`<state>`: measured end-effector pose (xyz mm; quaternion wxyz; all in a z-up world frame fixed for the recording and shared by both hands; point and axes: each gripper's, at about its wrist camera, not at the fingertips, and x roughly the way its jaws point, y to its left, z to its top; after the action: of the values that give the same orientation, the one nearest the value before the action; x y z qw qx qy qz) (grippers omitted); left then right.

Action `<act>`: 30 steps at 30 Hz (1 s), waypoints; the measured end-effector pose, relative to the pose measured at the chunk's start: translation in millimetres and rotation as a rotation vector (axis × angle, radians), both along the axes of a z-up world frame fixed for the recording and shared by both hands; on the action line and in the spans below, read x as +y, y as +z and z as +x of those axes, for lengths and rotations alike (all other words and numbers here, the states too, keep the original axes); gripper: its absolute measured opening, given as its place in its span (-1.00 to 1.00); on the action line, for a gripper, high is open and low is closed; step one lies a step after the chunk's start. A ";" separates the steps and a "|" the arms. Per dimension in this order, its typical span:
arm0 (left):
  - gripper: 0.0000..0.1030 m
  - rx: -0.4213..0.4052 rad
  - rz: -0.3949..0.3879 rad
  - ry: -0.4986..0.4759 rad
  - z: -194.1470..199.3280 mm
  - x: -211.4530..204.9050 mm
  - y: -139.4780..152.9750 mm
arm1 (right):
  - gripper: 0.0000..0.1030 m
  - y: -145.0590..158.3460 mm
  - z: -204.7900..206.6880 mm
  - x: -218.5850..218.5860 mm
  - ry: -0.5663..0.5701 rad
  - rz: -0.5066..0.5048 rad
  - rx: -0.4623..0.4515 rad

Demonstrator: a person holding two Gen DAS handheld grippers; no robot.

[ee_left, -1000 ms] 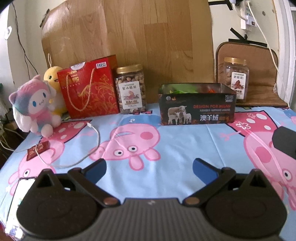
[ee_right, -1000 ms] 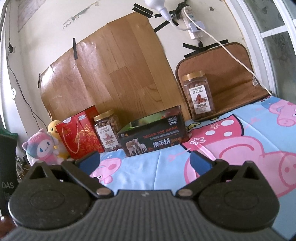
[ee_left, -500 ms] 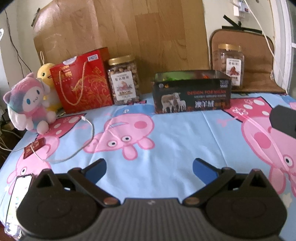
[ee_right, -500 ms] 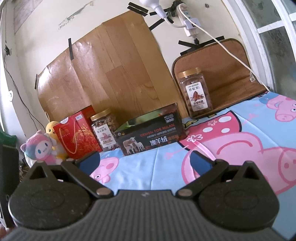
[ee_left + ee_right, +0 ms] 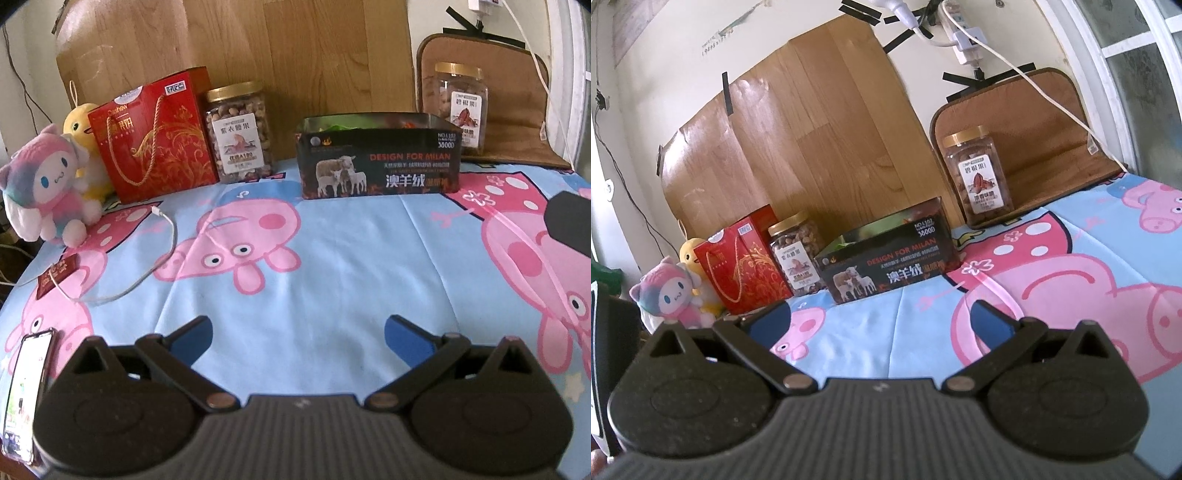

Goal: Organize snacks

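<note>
The left gripper is hanging low over the cartoon-pig bedsheet with its blue fingers spread wide and nothing between them. The right gripper is likewise standing released, its jaws parted over the same sheet and gripping nothing; part of its dark body is showing at the right edge of the left view.

Near the left gripper, at its left, a phone is lying face up at the sheet's edge. A little farther, a small red packet is lying flat with a white charging cable curling across it.

Farther back, a dark open box printed with sheep and "DESIGN FOR MILAN" is sitting upright, with something green and red showing inside; what exactly cannot be told. It is lying straight ahead of both grippers, well apart from their fingertips, with bare sheet between.

To the box's left, a clear nut jar with a gold lid is standing just beside a red gift bag, apparently touching it. Left of the bag, a pink plush toy is sitting in front of a yellow plush duck.

Behind the box's right end, a second gold-lidded jar is standing on a brown mat that is leaning up the wall. A wood-grain board is covering the wall behind everything.
</note>
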<state>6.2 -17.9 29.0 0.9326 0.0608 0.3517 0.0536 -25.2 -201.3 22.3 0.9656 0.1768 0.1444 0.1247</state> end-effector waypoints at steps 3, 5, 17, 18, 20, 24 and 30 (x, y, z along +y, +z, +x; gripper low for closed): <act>1.00 0.005 -0.001 -0.004 0.4 0.1 -0.6 | 1.00 -0.4 0.7 -0.1 0.002 0.000 0.002; 1.00 0.009 -0.002 -0.006 0.8 0.3 -0.8 | 1.00 -0.3 0.7 0.0 0.002 0.001 0.003; 1.00 0.007 -0.016 -0.002 1.6 2.0 0.9 | 1.00 -0.7 1.2 0.3 0.003 0.001 0.005; 1.00 0.007 -0.018 -0.001 1.5 2.5 0.9 | 1.00 -0.7 1.2 0.4 0.003 0.001 0.005; 1.00 0.001 -0.016 0.001 1.1 3.5 1.4 | 1.00 -0.7 1.2 0.5 0.002 0.000 0.005; 1.00 -0.021 -0.005 0.000 -1.4 3.2 3.4 | 1.00 -0.5 1.1 0.5 0.002 0.001 0.006; 1.00 -0.015 0.002 -0.010 -0.4 0.5 2.3 | 1.00 -2.0 2.6 0.8 0.006 0.001 0.010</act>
<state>5.8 -17.3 31.4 0.9355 0.0631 0.3441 0.0498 -22.6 -200.5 20.3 0.9643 0.1774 0.1498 0.1269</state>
